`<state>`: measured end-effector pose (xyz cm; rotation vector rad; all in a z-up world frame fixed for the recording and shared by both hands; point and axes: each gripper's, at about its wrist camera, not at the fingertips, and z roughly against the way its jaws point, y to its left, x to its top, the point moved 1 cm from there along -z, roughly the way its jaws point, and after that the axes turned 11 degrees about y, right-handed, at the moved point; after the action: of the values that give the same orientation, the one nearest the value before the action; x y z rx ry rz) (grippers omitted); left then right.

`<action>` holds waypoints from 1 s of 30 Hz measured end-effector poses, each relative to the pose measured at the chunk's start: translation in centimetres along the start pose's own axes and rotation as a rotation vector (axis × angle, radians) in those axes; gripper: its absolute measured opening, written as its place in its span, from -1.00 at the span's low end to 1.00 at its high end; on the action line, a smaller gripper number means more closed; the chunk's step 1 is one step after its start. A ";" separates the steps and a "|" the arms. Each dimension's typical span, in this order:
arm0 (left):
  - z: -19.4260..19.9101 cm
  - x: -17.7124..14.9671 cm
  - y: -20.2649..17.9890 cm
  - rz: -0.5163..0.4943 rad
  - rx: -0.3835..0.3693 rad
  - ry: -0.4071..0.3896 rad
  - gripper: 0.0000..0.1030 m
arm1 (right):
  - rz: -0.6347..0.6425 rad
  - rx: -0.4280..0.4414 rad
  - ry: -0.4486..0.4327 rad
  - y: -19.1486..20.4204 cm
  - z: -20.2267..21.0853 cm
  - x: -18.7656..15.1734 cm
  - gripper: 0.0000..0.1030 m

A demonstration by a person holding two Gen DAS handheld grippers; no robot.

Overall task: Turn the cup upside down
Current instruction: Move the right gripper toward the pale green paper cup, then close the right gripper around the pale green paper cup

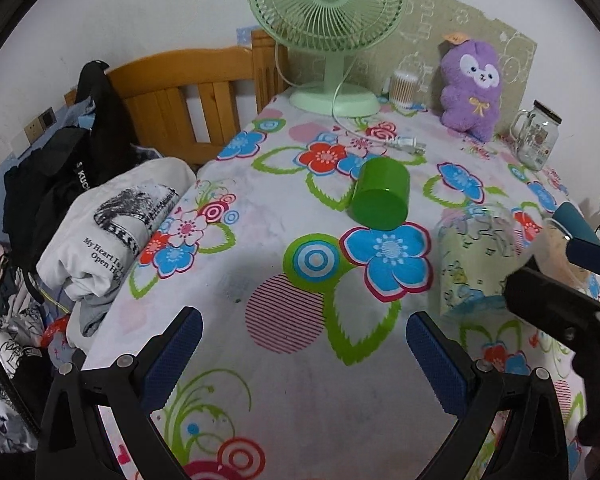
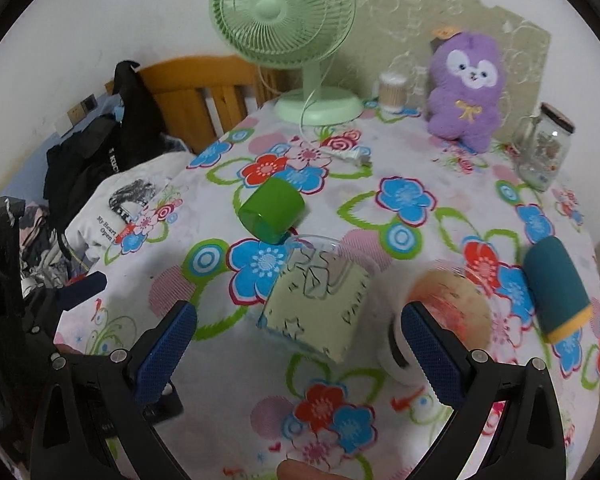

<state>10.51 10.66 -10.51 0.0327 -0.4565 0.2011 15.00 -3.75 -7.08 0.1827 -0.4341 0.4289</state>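
Note:
A green plastic cup (image 1: 380, 196) lies on its side on the flowered tablecloth (image 1: 284, 392), base toward me; it also shows in the right wrist view (image 2: 272, 210). A clear glass with a pale green printed sleeve (image 1: 476, 256) stands to its right, seen close and tilted in the right wrist view (image 2: 320, 304). My left gripper (image 1: 304, 348) is open and empty, low over the cloth in front of the green cup. My right gripper (image 2: 300, 340) is open, with the printed glass just beyond its fingers. A teal cup (image 2: 556, 292) lies at the right.
A green desk fan (image 1: 328, 20) with its cord and plug (image 1: 408, 146), a purple plush toy (image 1: 472, 88), a cotton swab jar (image 1: 404, 86) and a glass jar mug (image 1: 538, 134) stand at the back. A white round object (image 2: 440, 320) lies behind my right finger. Clothes (image 1: 112, 232) pile left of the table.

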 end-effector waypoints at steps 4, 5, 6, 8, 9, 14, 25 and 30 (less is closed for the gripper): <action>-1.2 0.6 -0.2 0.001 -0.003 0.022 1.00 | -0.004 0.013 0.050 -0.2 -2.1 1.0 0.99; -1.5 0.7 -0.2 0.001 -0.005 0.028 1.00 | -0.009 0.009 0.058 -0.4 -2.6 1.2 0.99; -1.8 0.9 -0.3 0.003 -0.008 0.033 1.00 | -0.014 0.002 0.065 -0.5 -3.0 1.3 0.99; -2.4 1.1 -0.4 0.004 -0.013 0.044 1.00 | -0.026 -0.007 0.084 -1.0 -3.7 1.5 0.99; -2.6 1.3 -0.5 0.003 -0.015 0.047 0.99 | -0.031 -0.011 0.094 -1.2 -4.2 1.6 1.00; -3.2 1.5 -0.8 0.002 -0.018 0.059 1.00 | -0.034 -0.021 0.145 -1.7 -5.9 2.0 0.99; -2.0 1.1 -0.8 0.011 0.000 0.040 0.99 | 0.011 -0.063 0.136 -1.4 -5.6 2.2 0.37; -0.9 0.8 -0.9 0.011 0.006 0.022 0.99 | 0.013 -0.068 0.114 -1.2 -4.4 1.8 0.33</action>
<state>11.80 10.00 -10.91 0.0341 -0.4343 0.2137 18.65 -3.02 -10.32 0.0896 -0.3375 0.4346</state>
